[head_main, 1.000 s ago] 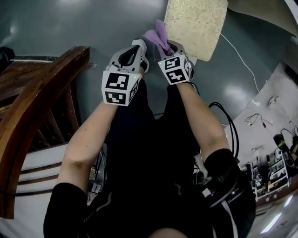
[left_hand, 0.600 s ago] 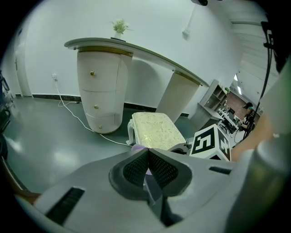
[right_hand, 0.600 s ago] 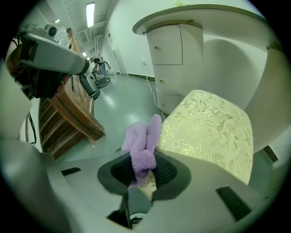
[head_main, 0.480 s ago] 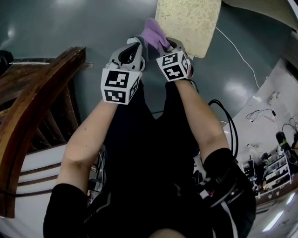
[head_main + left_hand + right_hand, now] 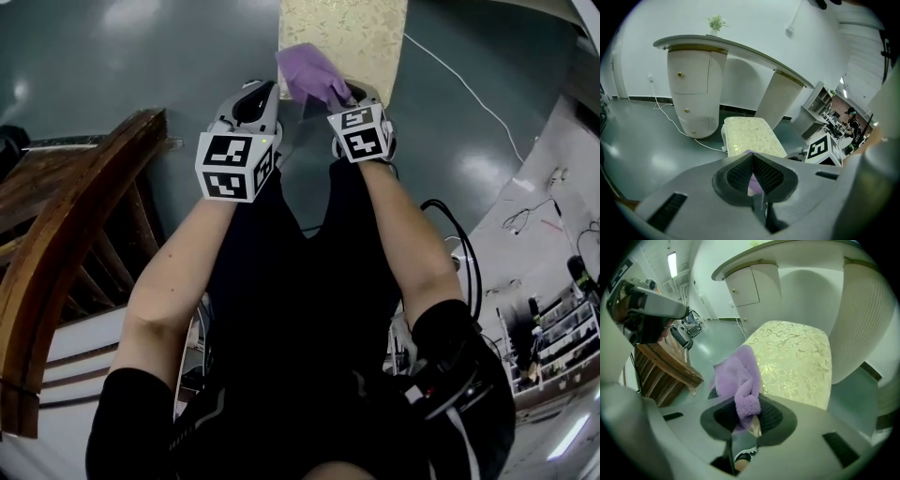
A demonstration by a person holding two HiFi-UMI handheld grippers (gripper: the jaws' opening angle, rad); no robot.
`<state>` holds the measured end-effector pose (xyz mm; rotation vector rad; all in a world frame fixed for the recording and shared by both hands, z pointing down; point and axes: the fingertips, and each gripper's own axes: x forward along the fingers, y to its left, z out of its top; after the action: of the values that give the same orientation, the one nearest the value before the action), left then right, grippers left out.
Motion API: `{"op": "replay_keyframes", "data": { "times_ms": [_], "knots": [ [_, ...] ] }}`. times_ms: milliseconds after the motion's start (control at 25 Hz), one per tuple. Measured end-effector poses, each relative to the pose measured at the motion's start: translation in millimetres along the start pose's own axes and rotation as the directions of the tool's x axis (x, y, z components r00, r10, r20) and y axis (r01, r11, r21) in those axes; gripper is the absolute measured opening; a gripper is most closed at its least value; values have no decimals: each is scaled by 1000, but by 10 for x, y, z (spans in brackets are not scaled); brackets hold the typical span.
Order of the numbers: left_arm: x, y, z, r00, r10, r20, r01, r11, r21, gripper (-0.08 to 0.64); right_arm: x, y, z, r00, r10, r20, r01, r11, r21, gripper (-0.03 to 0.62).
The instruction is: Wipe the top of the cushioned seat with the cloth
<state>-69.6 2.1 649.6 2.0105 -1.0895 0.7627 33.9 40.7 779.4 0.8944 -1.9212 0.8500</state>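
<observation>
Cloth (image 5: 312, 75) nearer seat (image 5: 361, 33); seat partly cropped

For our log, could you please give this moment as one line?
right hand-held gripper: shut on cloth | left hand-held gripper: shut | cloth: at seat edge

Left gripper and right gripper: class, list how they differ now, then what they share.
The right gripper is shut on the purple cloth; the left gripper is shut with nothing between its jaws. The right gripper sits at the near edge of the cushioned seat; the left gripper hangs beside it, over the floor. Both point toward the seat.
</observation>
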Motion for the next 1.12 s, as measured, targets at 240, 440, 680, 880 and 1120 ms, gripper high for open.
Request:
{"op": "replay_keyframes", "data": {
  "times_ms": [240,440,680,880,1120],
  "knots": [
    [92,-220,74,1000,-18,-10,18,1000,22,3,-153,-285,-193,1000,-14,-17,14,999,35,89],
    [154,-338,127,999,-36,-13,37,998,44,3,-285,-571,-372,998,-54,-44,58,995,86,92],
    [244,-425,209,998,-58,-12,59,997,55,3,-416,-906,-585,988,-124,-97,136,981,135,89],
    [232,-409,337,997,-74,9,73,996,50,3,-553,-1100,-678,973,-159,-165,184,972,147,83],
    [-12,-161,455,997,-70,22,68,996,54,3,-764,-641,-172,990,-82,-117,84,996,19,81]
  ]
}}
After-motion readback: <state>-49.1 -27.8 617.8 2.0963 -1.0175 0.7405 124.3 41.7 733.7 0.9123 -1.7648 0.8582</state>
